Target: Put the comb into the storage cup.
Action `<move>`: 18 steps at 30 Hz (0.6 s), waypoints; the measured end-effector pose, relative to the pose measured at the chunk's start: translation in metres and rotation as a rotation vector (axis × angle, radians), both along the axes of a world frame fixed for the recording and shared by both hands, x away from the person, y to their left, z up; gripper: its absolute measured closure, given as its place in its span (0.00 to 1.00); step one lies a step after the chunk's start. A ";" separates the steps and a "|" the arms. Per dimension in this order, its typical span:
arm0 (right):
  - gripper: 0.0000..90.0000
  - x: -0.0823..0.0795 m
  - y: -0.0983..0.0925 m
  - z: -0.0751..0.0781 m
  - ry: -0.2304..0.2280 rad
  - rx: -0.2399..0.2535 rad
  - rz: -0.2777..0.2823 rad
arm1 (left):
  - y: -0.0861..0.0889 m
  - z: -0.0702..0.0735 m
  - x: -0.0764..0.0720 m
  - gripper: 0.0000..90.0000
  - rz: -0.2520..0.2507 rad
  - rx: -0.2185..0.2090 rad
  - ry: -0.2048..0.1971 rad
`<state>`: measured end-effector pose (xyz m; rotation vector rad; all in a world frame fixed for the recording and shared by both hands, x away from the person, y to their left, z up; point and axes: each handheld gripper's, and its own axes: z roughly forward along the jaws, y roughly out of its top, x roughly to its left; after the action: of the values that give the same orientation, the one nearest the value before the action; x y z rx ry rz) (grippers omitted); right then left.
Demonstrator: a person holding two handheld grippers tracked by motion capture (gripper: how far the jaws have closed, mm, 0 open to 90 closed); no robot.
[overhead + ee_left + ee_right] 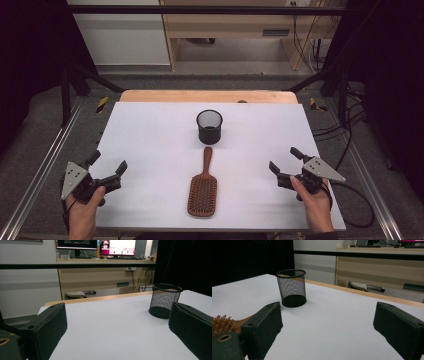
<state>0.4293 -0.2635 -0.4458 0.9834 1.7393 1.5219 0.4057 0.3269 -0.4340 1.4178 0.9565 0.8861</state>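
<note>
Between the spread left gripper [107,167] and right gripper [285,161], wooden hairbrush [203,187], untouched

In the right gripper view, the brown wooden paddle hairbrush [222,323] is cut off by the left edge and partly hidden behind the near jaw, so just some bristles and a strip of wood show. In the left gripper view, the far jaw hides the lower right part of the black wire-mesh cup [163,300]. The monitor screens [117,247] behind are cropped at the top, their content too small to read, perhaps software windows.
</note>
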 end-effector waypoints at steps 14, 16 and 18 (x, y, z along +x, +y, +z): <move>0.12 0.003 0.019 0.002 0.101 -0.035 -0.035 | 0.001 0.000 -0.007 0.04 0.011 -0.011 0.008; 0.17 0.003 0.025 0.003 0.116 -0.063 -0.029 | 0.000 0.000 -0.008 0.04 0.009 -0.006 0.007; 0.22 0.006 0.033 0.005 0.128 -0.089 -0.029 | -0.001 0.000 -0.008 0.04 0.005 0.002 0.005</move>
<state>0.4350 -0.2310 -0.4410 1.0767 1.8562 1.3773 0.3980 0.3260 -0.4338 1.4203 0.9637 0.8875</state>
